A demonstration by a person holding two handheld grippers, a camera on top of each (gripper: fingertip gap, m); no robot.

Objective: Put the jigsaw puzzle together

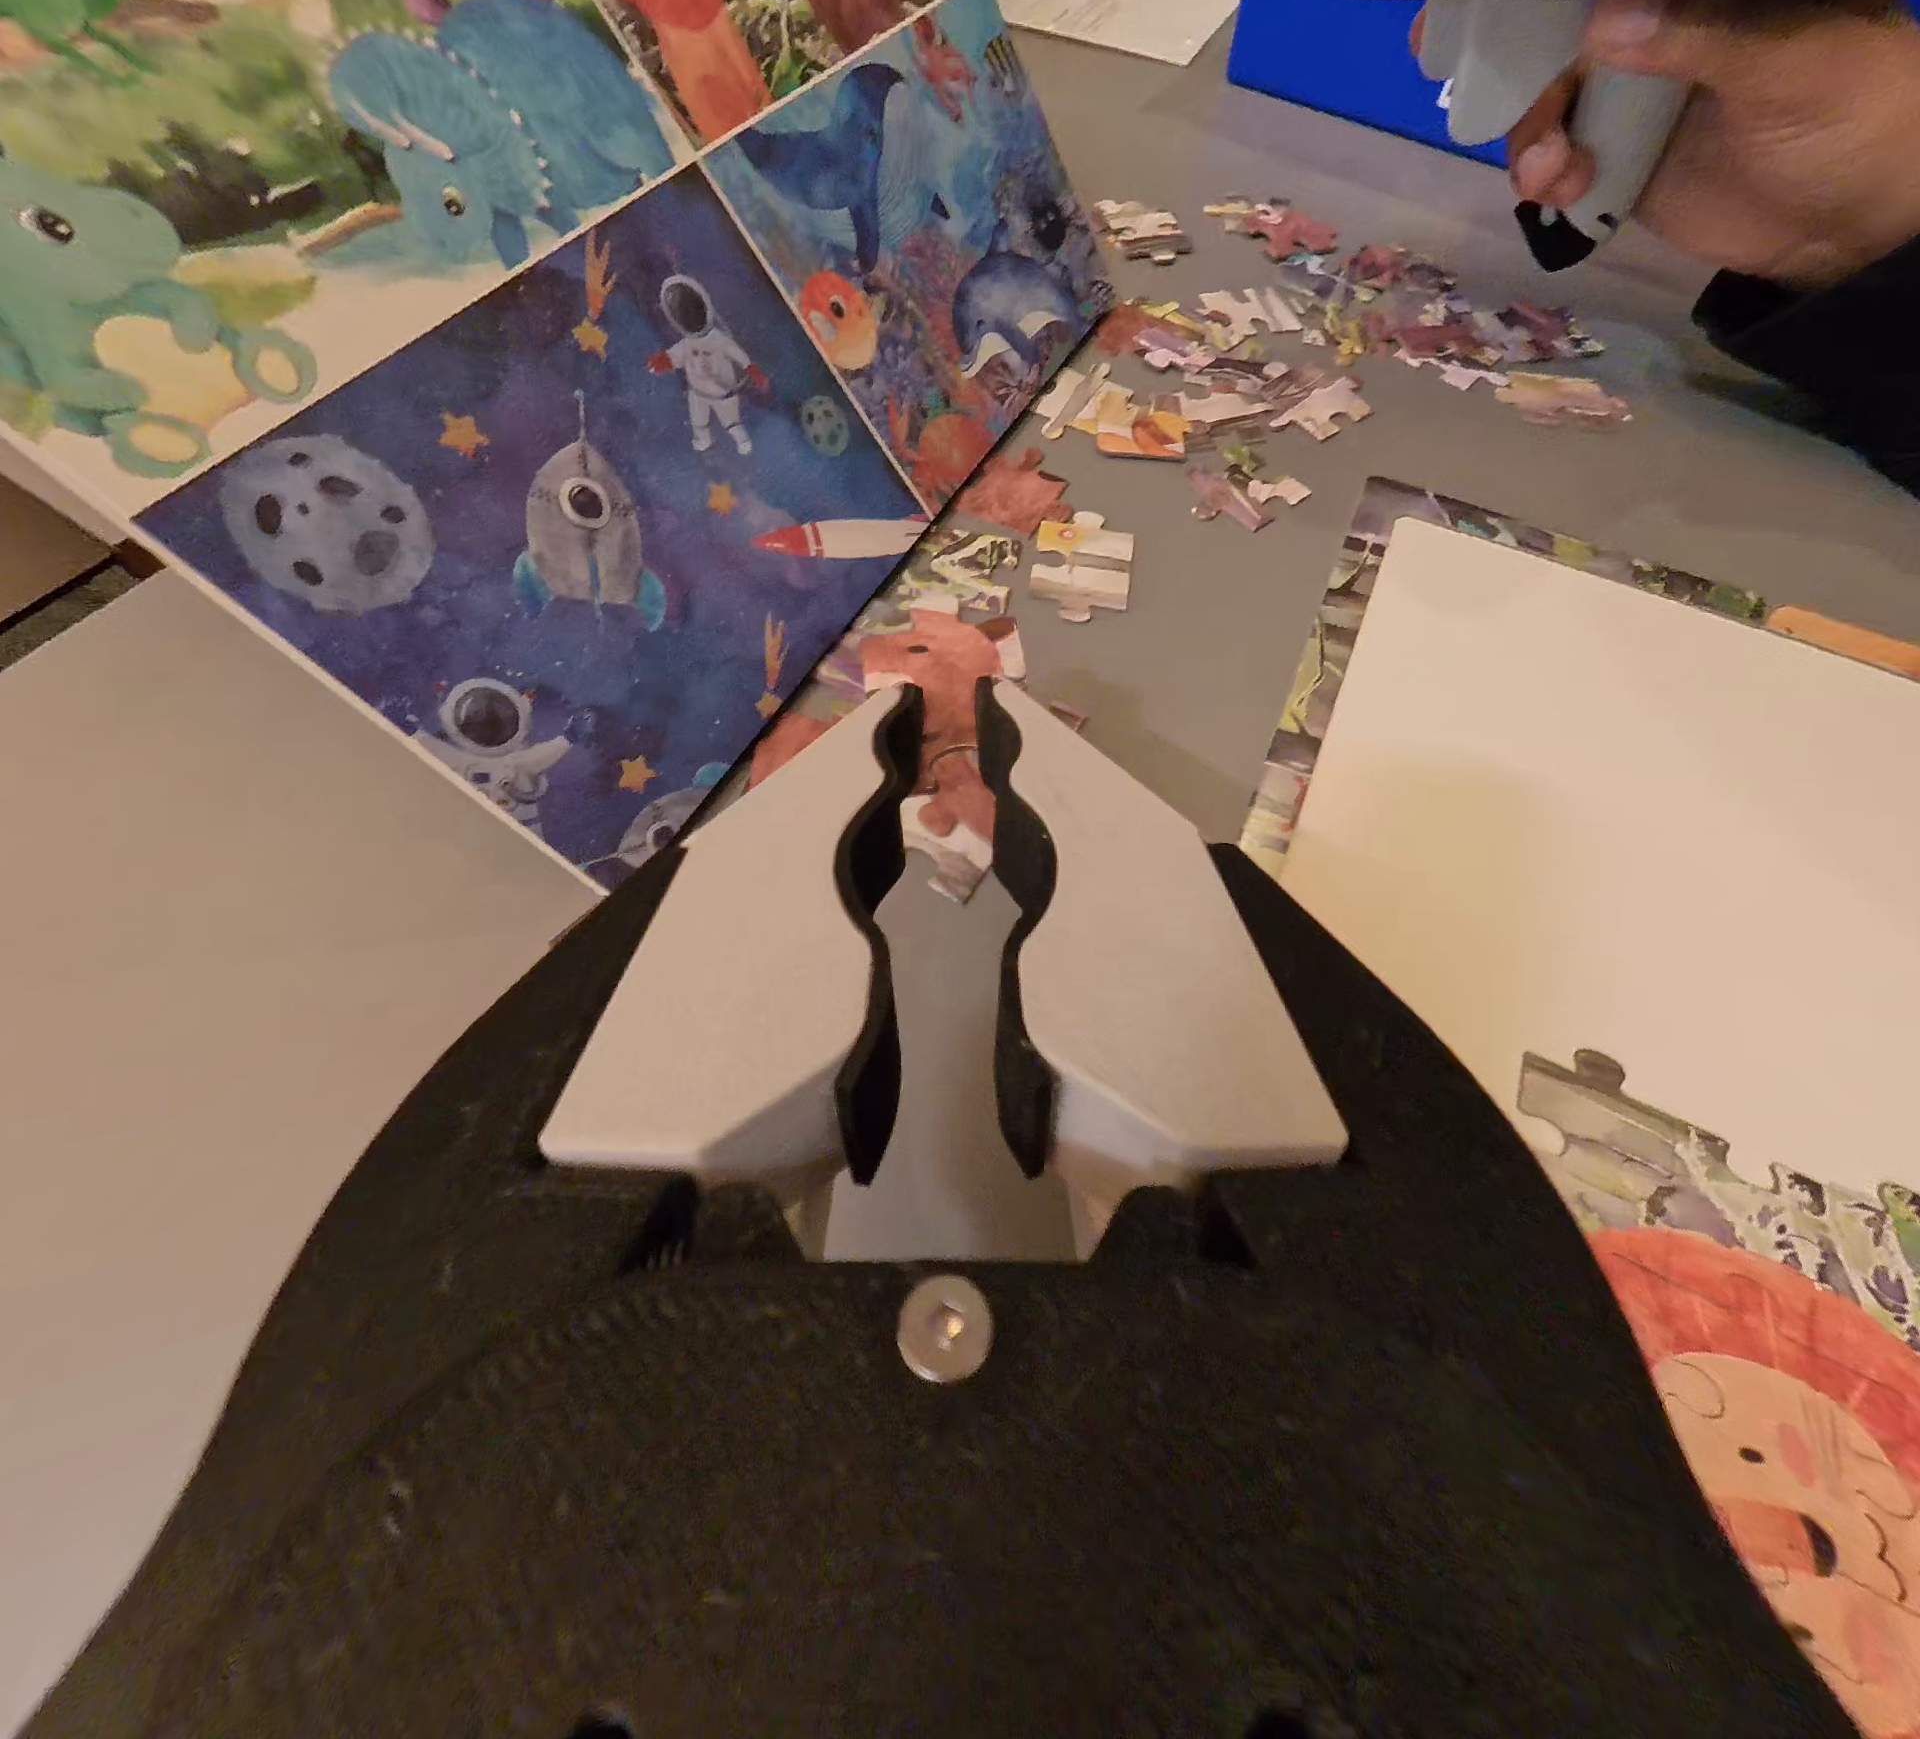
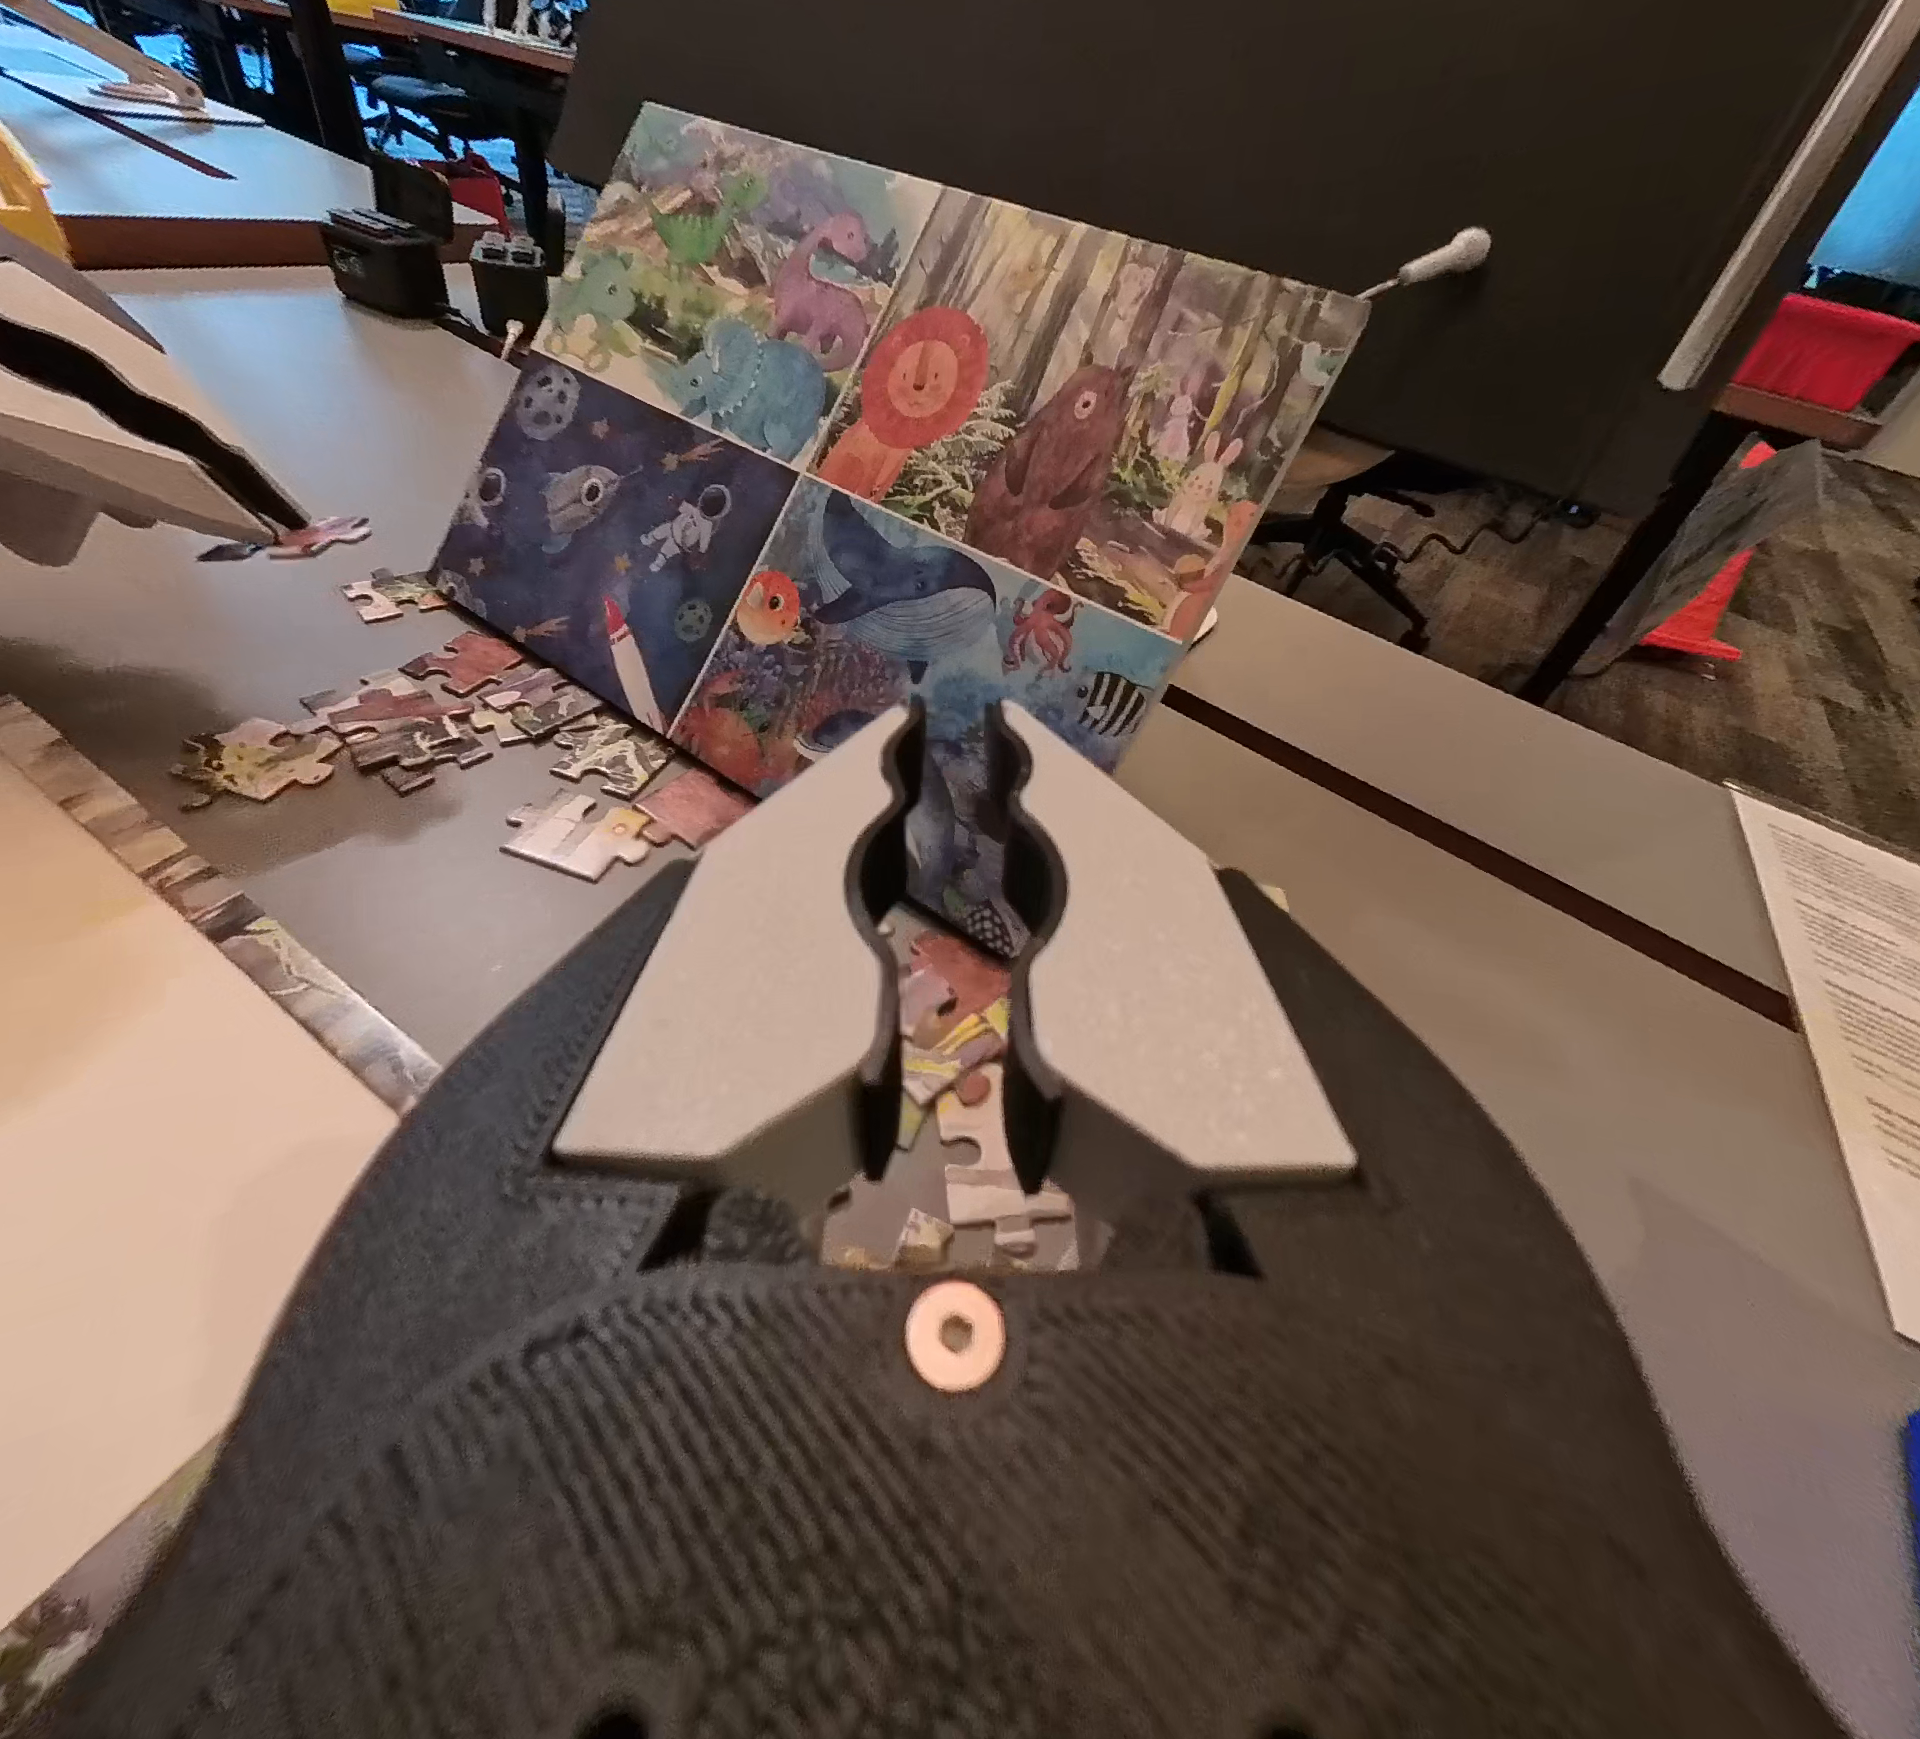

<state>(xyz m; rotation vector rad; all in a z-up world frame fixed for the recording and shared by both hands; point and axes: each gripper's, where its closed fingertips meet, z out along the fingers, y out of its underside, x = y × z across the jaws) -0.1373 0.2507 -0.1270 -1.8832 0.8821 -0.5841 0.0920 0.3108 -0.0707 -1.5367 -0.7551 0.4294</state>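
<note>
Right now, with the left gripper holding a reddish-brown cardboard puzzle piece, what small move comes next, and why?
Probably swing the left gripper rightward over the white rectangular puzzle board. It is shut on the reddish-brown piece, lifted off the grey table, and the board is mostly bare beside the assembled orange lion section.

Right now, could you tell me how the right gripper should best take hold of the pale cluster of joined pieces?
Probably across its narrow width, pinching the two long edges, coming steeply from above. The pale cluster lies flat on the grey table, leaving no raised edge to catch sideways. Its near side is free of other pieces, and the right gripper is open.
</note>
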